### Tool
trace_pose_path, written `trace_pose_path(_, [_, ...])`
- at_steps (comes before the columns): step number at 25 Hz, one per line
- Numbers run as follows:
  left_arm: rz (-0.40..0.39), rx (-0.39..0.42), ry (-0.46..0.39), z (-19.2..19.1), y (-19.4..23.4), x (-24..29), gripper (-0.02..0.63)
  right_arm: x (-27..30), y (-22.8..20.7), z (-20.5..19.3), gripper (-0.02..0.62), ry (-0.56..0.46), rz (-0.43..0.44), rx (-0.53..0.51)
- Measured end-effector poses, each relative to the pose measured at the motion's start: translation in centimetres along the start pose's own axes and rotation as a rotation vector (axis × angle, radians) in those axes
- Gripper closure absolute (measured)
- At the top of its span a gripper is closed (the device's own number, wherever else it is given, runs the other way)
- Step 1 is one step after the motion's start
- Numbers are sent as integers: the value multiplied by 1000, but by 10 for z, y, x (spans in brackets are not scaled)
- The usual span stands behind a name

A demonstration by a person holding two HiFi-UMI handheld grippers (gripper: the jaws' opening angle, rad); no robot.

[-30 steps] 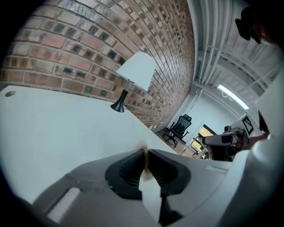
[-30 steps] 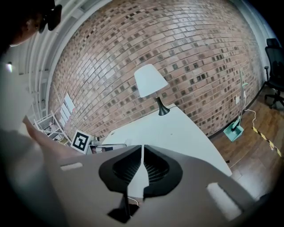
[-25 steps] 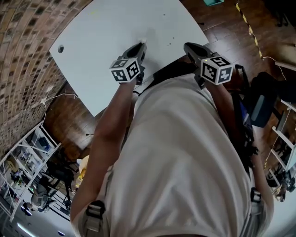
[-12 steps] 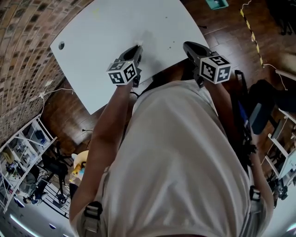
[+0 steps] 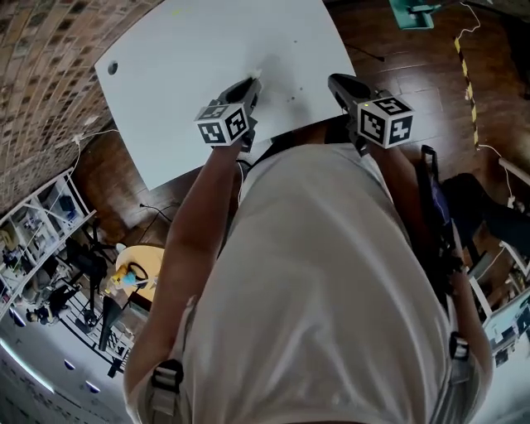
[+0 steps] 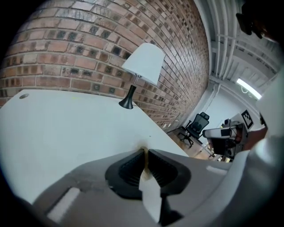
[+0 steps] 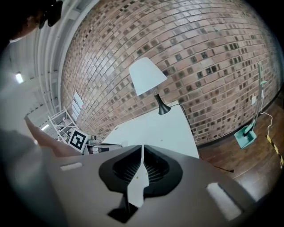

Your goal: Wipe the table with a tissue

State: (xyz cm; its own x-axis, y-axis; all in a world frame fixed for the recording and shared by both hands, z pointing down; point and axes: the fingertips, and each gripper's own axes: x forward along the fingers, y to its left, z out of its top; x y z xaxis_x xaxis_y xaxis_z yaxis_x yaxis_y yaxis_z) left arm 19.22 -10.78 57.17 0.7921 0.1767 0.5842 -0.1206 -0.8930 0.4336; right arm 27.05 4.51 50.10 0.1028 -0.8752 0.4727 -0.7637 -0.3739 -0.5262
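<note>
The white table (image 5: 207,50) fills the top of the head view. My left gripper (image 5: 253,79) hangs over its near part, jaws shut on a small scrap of tissue (image 5: 256,74). In the left gripper view the tissue (image 6: 143,149) shows as a tan sliver pinched at the tips of the left gripper (image 6: 145,153). My right gripper (image 5: 335,81) sits at the table's near right edge. In its own view the right gripper (image 7: 142,148) is shut with nothing between the jaws. A few dark specks (image 5: 291,98) lie on the tabletop between the two grippers.
A white-shaded lamp (image 6: 142,66) stands at the table's far side by the brick wall (image 7: 199,53). A cable hole (image 5: 112,68) marks the left corner. A teal dustpan (image 5: 411,12) lies on the wood floor, a shelf rack (image 5: 41,240) stands left, an office chair (image 6: 195,126) beyond.
The head view has shifted a little, so table and floor slide in the frame. Both grippers keep nearly the same place over the table, jaws unchanged.
</note>
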Motion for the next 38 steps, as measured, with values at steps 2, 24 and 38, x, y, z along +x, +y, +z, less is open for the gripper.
trace_pose_path(2, [36, 22, 19, 11, 1, 11, 568, 2, -9, 9, 572, -4, 19, 2])
trace_pose_path(24, [299, 229, 256, 46, -17, 142, 568, -73, -127, 12, 572, 1, -9, 19])
trace_pose_path(38, [298, 259, 265, 30, -42, 150, 571, -65, -142, 35, 574, 21, 44, -17])
